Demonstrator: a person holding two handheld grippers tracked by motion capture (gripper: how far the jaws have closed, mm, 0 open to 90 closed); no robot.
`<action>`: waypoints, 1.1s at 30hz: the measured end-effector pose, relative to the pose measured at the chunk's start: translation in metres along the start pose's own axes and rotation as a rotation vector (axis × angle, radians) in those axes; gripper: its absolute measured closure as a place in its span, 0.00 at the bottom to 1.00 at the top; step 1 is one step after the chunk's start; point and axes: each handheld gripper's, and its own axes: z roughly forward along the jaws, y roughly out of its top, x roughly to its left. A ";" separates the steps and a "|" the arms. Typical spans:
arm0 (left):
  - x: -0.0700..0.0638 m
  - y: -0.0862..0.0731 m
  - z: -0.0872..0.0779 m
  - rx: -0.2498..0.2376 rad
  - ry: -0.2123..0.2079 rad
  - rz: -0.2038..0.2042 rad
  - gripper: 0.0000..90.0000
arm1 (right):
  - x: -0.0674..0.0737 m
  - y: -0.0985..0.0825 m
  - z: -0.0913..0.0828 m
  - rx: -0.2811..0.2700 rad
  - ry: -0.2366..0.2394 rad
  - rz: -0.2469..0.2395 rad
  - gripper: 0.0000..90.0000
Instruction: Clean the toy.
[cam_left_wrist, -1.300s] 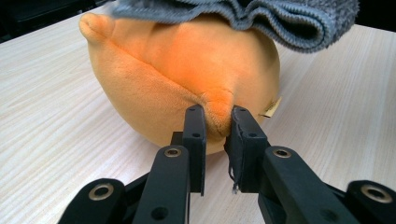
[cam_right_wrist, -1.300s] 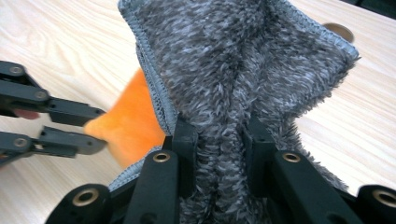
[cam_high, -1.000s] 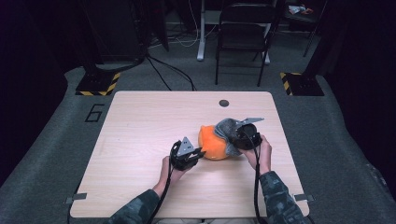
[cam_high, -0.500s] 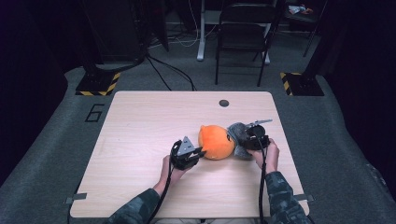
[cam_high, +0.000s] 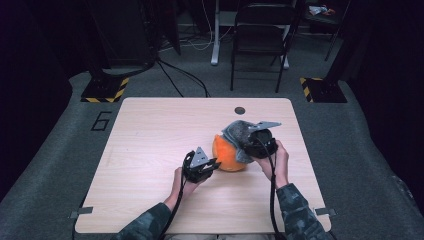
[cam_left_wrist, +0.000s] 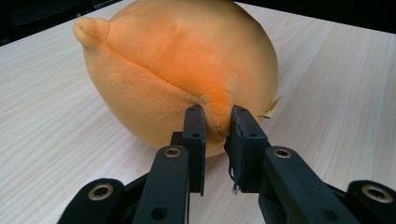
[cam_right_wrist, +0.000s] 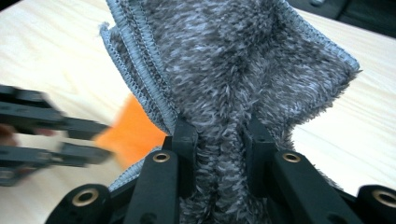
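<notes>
While the left gripper (cam_high: 204, 167) rests low on the wooden table (cam_high: 150, 150), its jaws stand narrow, pinching a small fold of plush at the near side of the orange stuffed ball (cam_left_wrist: 187, 70). That ball sits right of the table's middle, just beyond the left gripper's tips, with a small tag (cam_left_wrist: 272, 106) poking out at its side. Farther right, the right gripper (cam_right_wrist: 217, 135) is clamped on a bunched ridge of grey cloth (cam_right_wrist: 233, 56), which drapes over the ball's far right shoulder as the high view shows it (cam_high: 239, 132).

The left pinch looks the weaker point, I judge: it catches only a thin seam of soft pile, so a firm rub or pull from the cloth could tug the fabric free and let the round toy roll off across the smooth board. On the right, the cloth is gathered thick between the pads, yet its loose folds hang wide; they might snag on the other gripper or slip off the ball instead of wiping it.
</notes>
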 end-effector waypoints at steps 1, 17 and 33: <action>-0.001 0.000 0.000 -0.002 0.000 -0.002 0.86 | 0.004 0.001 0.001 -0.002 0.004 -0.014 0.79; -0.001 -0.002 0.000 0.008 -0.010 0.006 0.86 | 0.034 -0.005 0.034 0.042 0.003 -0.085 0.79; 0.002 -0.004 0.000 0.021 -0.010 0.002 0.87 | 0.009 -0.007 0.027 0.057 -0.019 -0.042 0.79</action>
